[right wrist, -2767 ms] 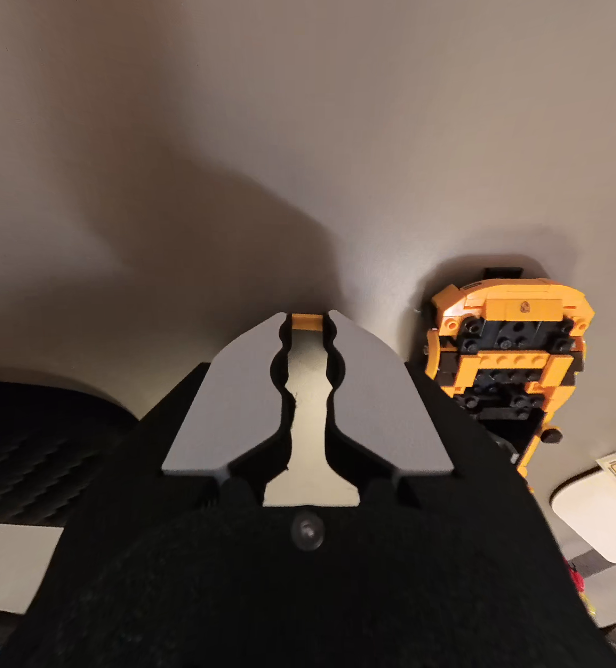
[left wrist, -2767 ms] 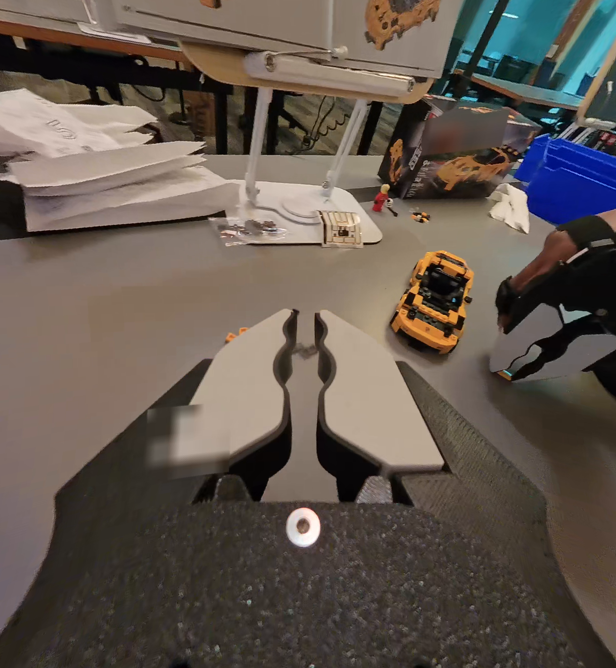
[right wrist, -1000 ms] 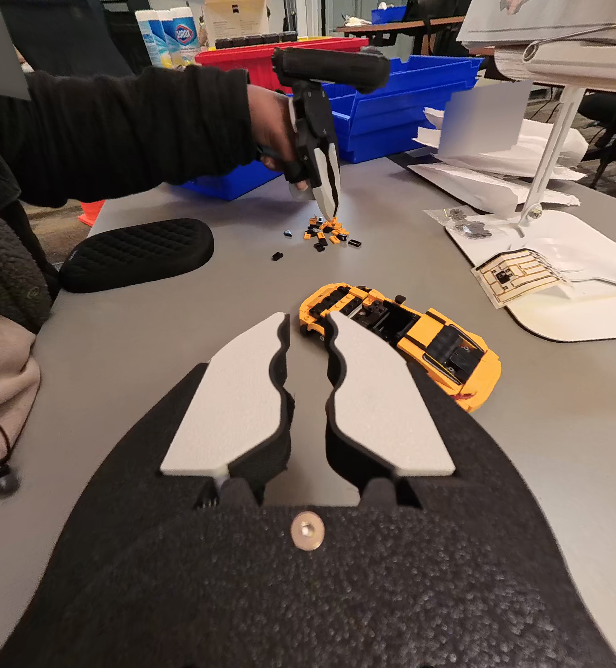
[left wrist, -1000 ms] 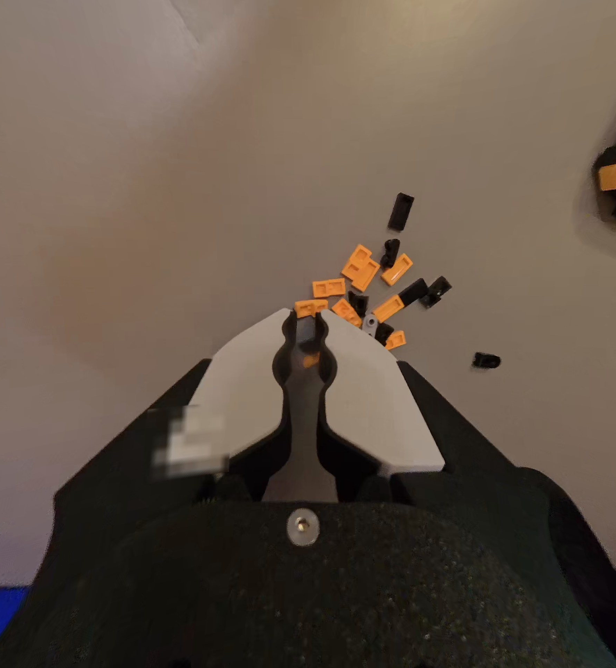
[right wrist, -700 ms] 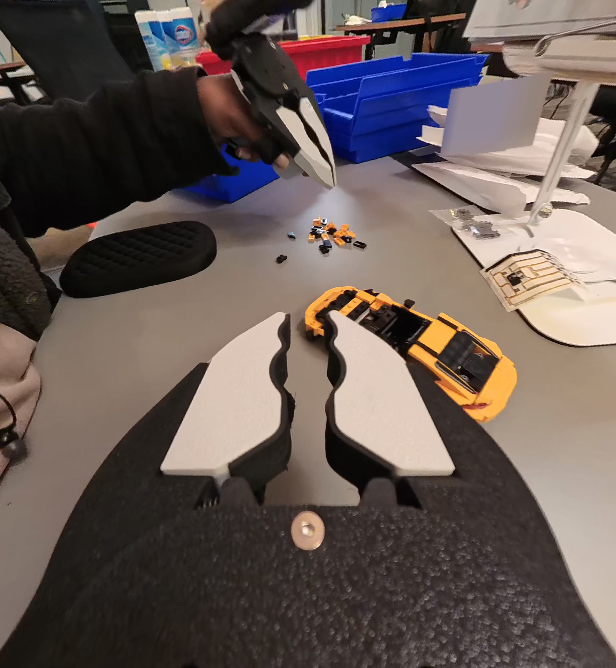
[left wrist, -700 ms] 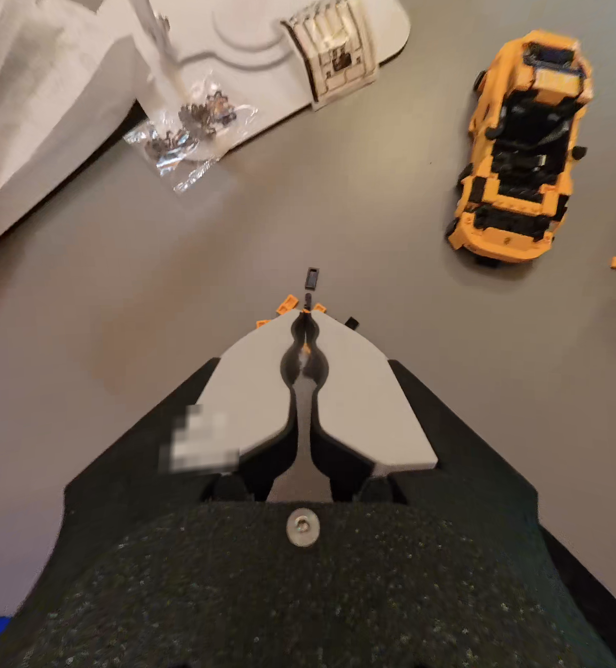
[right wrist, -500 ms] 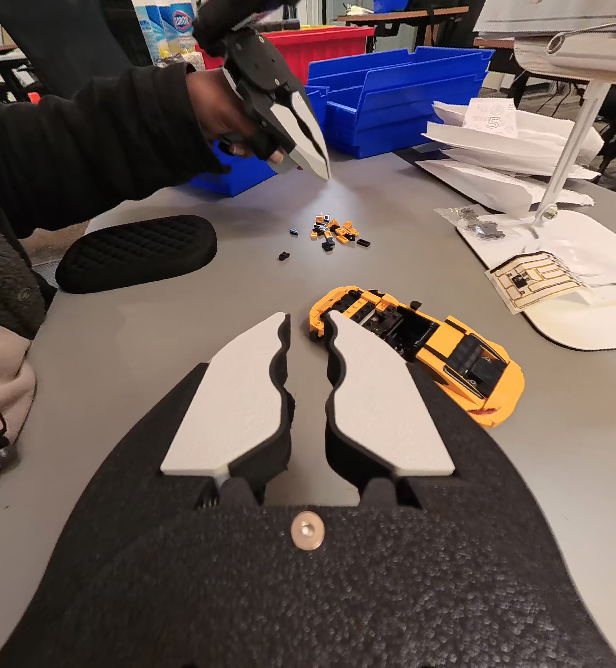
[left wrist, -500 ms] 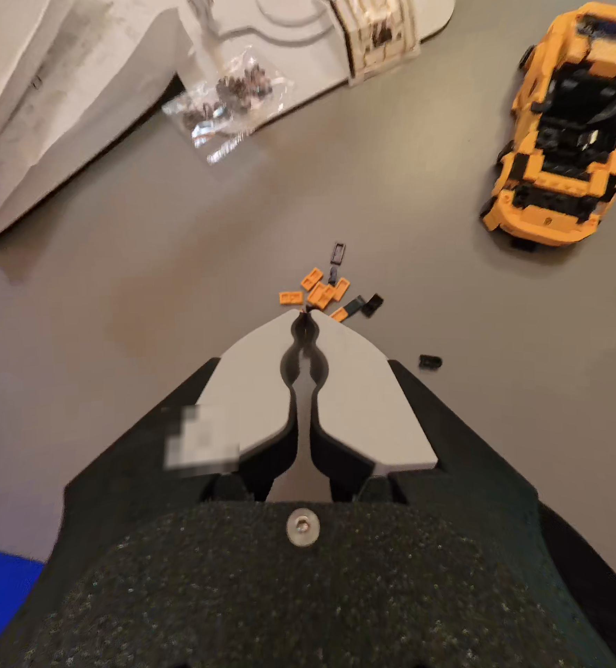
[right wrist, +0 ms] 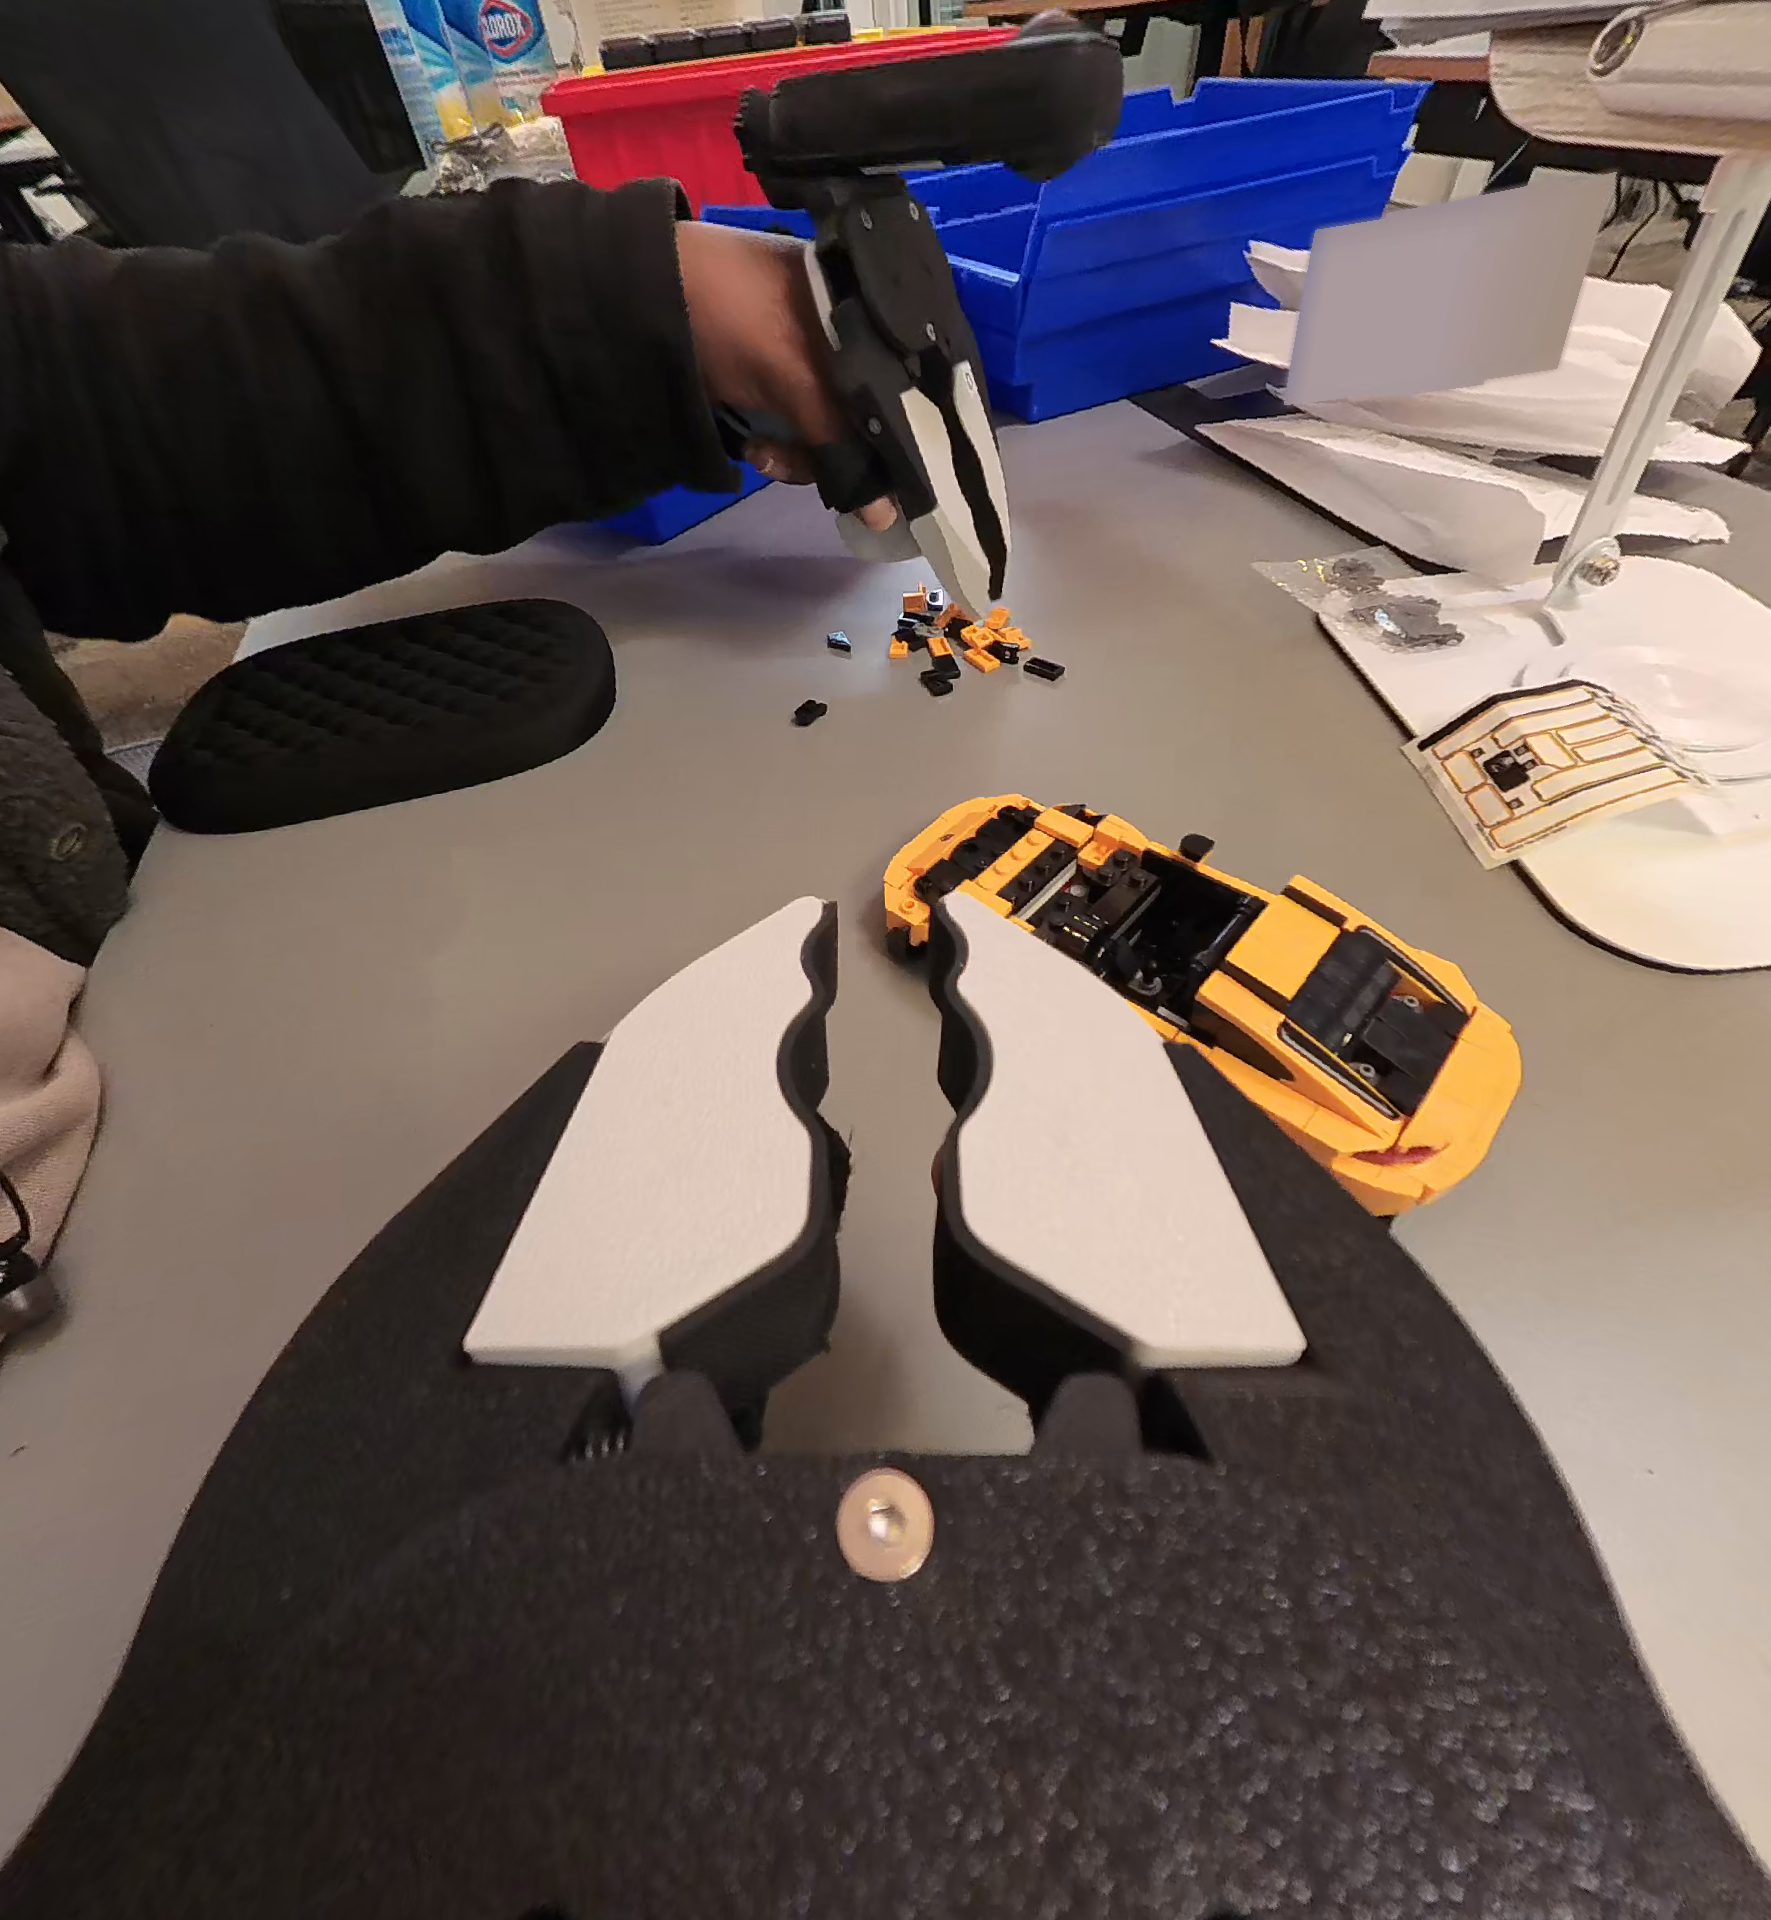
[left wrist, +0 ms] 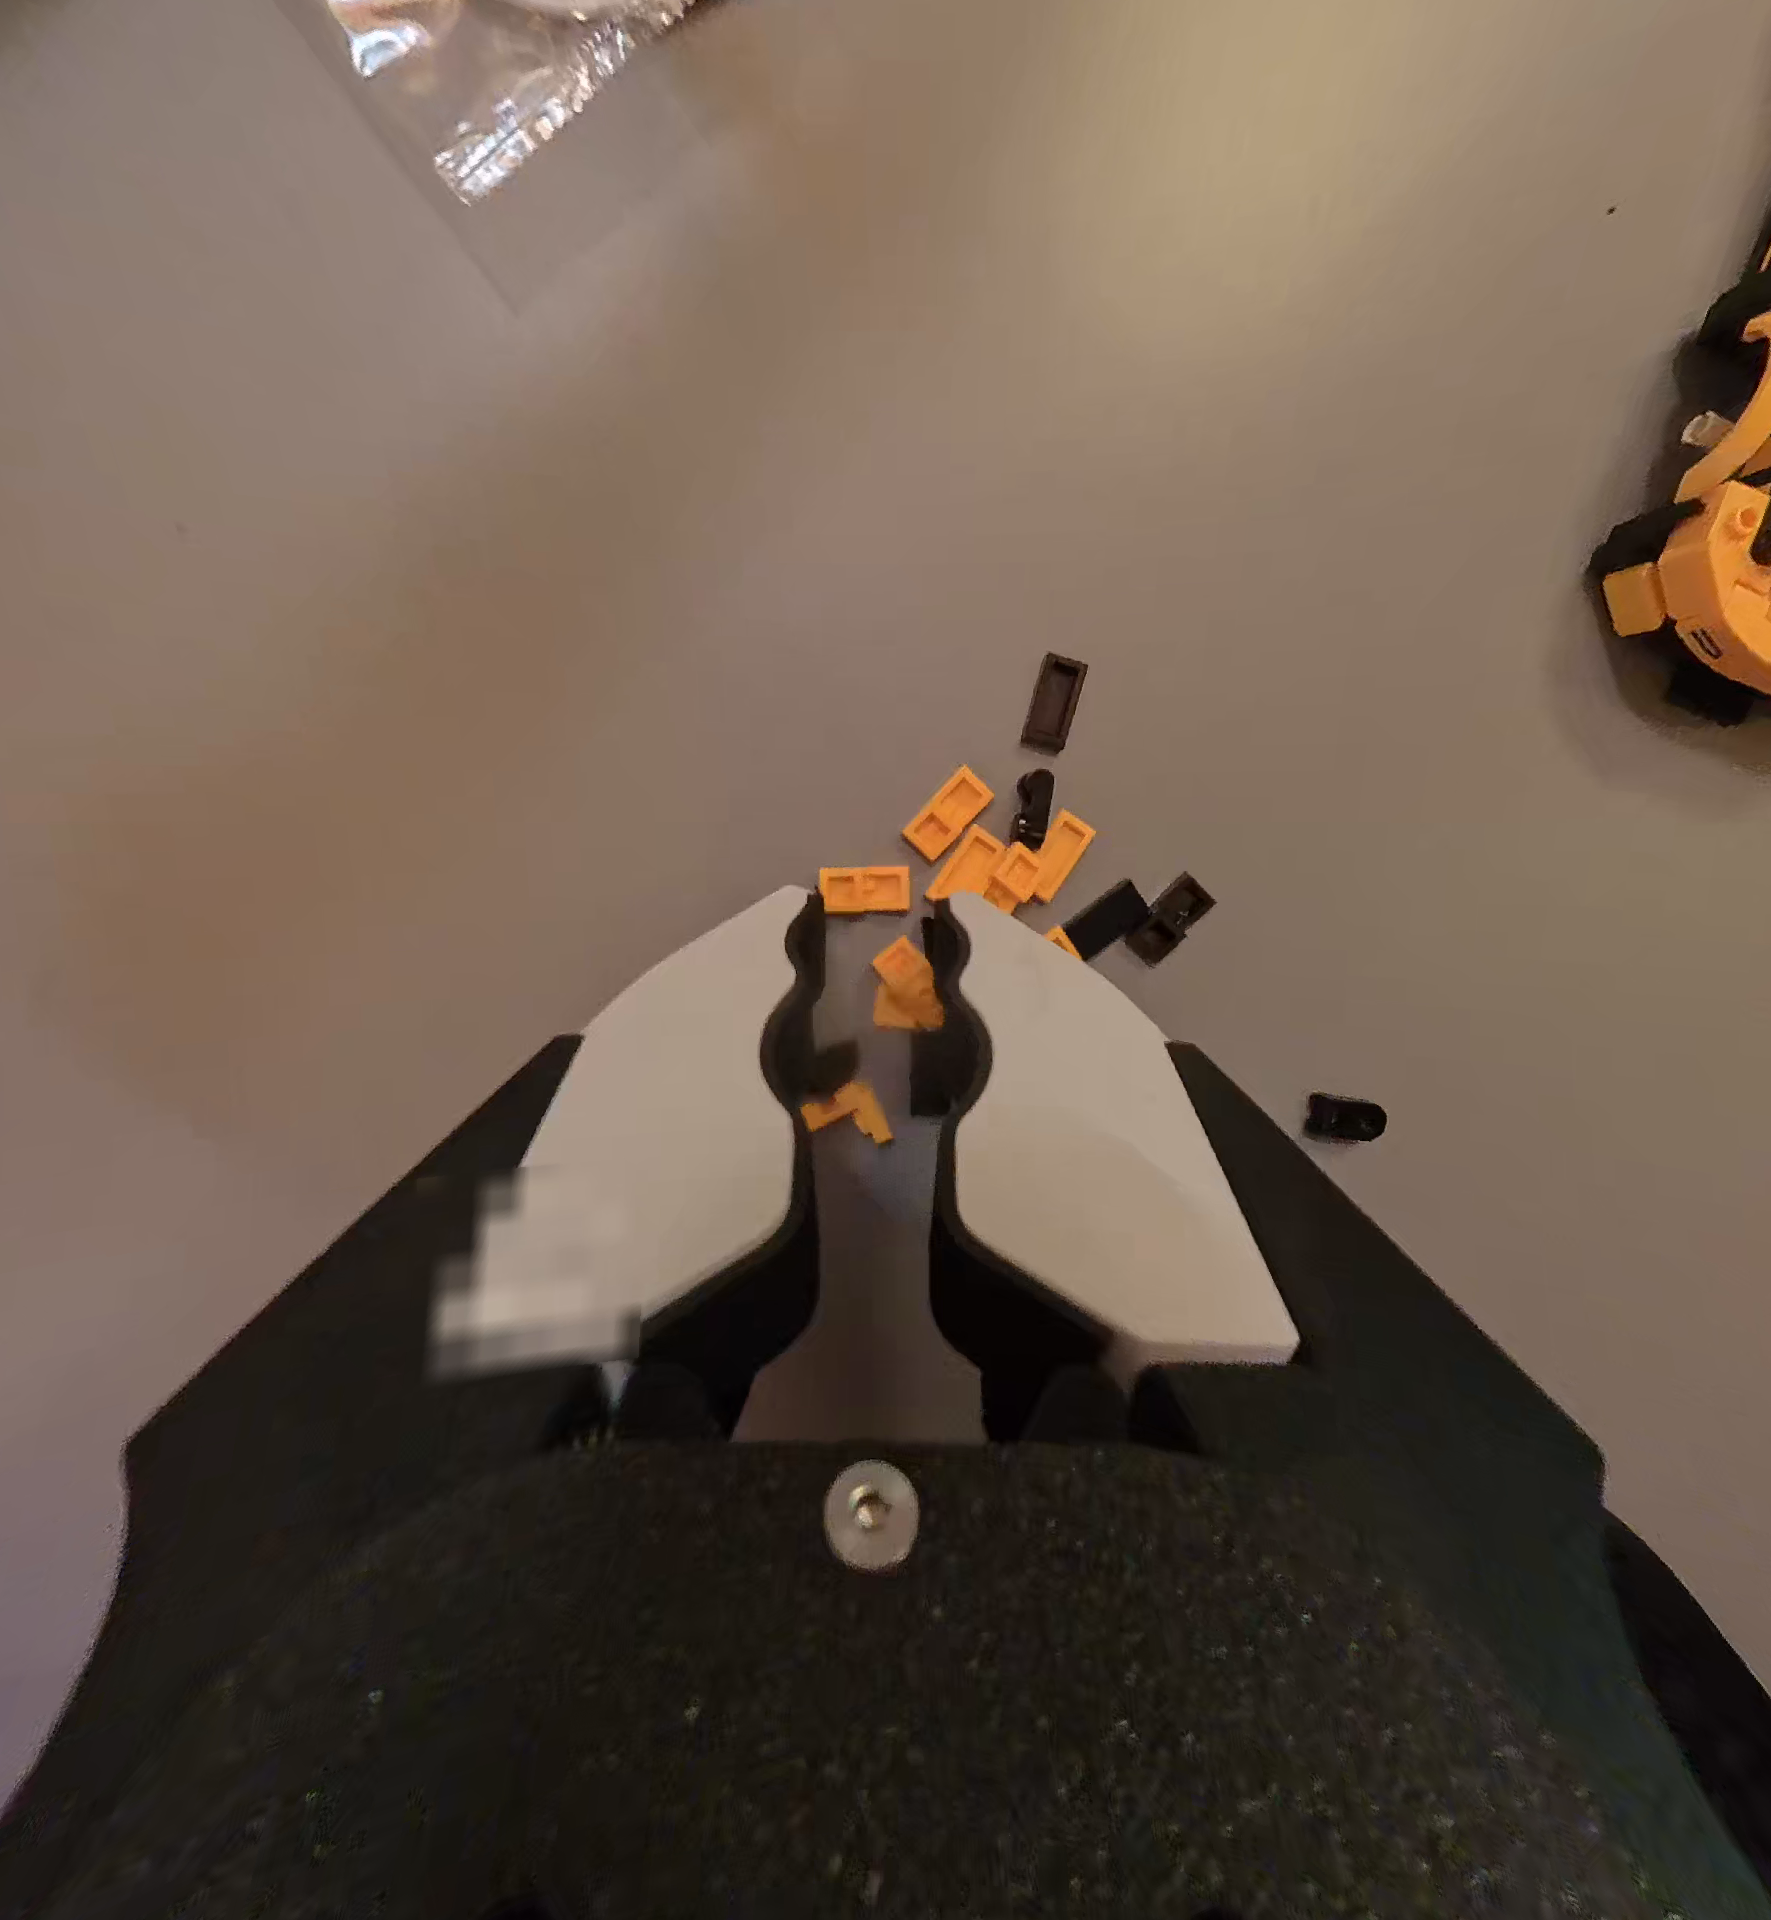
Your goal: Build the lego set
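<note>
From the left wrist view, the left gripper (left wrist: 876, 914) points straight down over the heap of loose orange and black pieces (left wrist: 1006, 862) on the bench (left wrist: 445, 623), jaws parted a little and empty, likely to pick one out. From the right wrist view, the right gripper (right wrist: 886, 914) waits low, jaws slightly apart and empty, just beside the half-built orange car (right wrist: 1203, 977)
</note>
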The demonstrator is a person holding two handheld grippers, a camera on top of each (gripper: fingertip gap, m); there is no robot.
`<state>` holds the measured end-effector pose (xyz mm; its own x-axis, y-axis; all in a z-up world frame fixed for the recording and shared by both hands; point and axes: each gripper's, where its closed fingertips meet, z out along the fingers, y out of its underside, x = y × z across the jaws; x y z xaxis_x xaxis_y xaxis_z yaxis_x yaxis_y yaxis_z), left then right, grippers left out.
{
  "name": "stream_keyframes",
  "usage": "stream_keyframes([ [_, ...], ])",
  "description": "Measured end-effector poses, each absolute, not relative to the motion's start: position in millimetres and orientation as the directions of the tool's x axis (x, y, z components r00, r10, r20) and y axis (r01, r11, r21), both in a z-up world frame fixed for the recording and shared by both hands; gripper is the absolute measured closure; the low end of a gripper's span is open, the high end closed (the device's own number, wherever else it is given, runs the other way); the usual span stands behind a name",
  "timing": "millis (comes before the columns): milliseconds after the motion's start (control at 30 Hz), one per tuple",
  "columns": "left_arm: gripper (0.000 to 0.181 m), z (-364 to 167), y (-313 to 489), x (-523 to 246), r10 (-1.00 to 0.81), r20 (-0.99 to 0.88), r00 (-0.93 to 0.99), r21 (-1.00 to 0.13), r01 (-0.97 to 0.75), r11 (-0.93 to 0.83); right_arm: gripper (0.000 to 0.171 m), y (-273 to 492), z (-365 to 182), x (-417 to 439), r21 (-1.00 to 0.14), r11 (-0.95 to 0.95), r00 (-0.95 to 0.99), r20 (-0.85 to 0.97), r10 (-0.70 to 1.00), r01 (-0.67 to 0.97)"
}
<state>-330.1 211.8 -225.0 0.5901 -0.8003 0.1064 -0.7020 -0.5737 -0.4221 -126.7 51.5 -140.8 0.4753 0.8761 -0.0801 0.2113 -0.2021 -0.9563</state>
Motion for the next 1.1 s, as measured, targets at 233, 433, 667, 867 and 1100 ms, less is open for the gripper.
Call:
stream_keyframes([
  [233,0.167,-227.5,215.4,-326.9,-0.797,0.133,0.589,-0.430,-0.691,-0.582,0.155,52.7,-144.1,-125.5,-0.953,-0.216,0.475,-0.093,0.875,0.211],
  [433,0.175,-220.8,216.2,-326.2,-0.798,0.139,0.586,-0.494,-0.657,-0.569,0.156,53.4,-144.5,-125.4,-0.953,-0.213,0.481,-0.086,0.872,0.216],
  [667,0.181,-210.1,211.9,-338.1,-0.753,0.195,0.628,-0.572,-0.551,-0.608,0.156,51.7,-144.9,-128.2,-0.952,-0.206,0.475,-0.077,0.877,0.225],
  [867,0.166,-212.4,236.5,-331.0,-0.773,0.071,0.631,-0.595,-0.595,-0.541,0.156,51.2,-144.5,-129.1,-0.953,-0.201,0.474,-0.072,0.878,0.228],
  [1100,0.174,-228.9,256.9,-319.5,-0.807,0.035,0.589,-0.532,-0.673,-0.514,0.156,51.9,-144.7,-127.3,-0.953,-0.203,0.479,-0.073,0.875,0.227],
])
